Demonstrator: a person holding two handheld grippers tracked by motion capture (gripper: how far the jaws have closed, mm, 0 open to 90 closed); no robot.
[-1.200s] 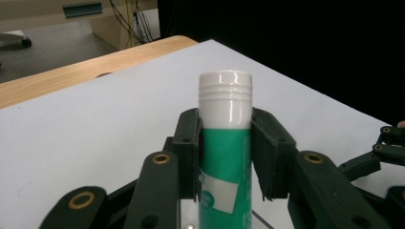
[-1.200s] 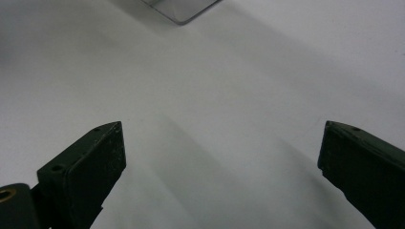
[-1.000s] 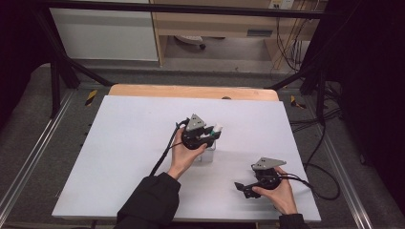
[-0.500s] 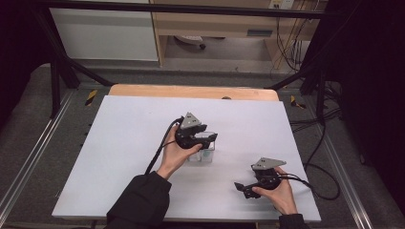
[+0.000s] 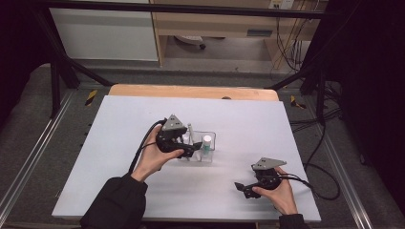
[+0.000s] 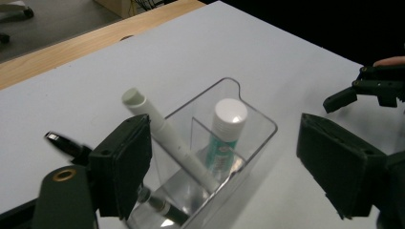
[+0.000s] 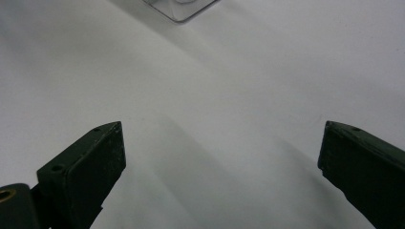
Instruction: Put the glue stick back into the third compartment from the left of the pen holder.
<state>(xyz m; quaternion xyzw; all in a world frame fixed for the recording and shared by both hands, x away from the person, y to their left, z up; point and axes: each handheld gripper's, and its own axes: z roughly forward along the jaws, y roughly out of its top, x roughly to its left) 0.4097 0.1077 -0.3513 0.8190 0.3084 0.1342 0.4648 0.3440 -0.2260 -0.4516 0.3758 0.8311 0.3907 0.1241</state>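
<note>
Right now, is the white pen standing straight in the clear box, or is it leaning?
Leaning. In the left gripper view the white pen slants inside the clear box, its cap end tipped away from the upright tube.

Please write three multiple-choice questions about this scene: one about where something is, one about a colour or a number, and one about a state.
1. Where does the white pen-shaped stick lean?
A. on the wooden table edge
B. in the clear plastic two-compartment holder
C. between the right tool's jaws

2. What colour is the cap of the upright green-labelled tube?
A. white
B. red
C. black

3. How are the jaws of the left tool?
A. shut on the tube
B. shut on the stick
C. open, gripping nothing

Answers:
1 B, its lower end sits inside the holder.
2 A, the cap is plainly white.
3 C, both pads stand wide apart, and they have just been opening.
</note>
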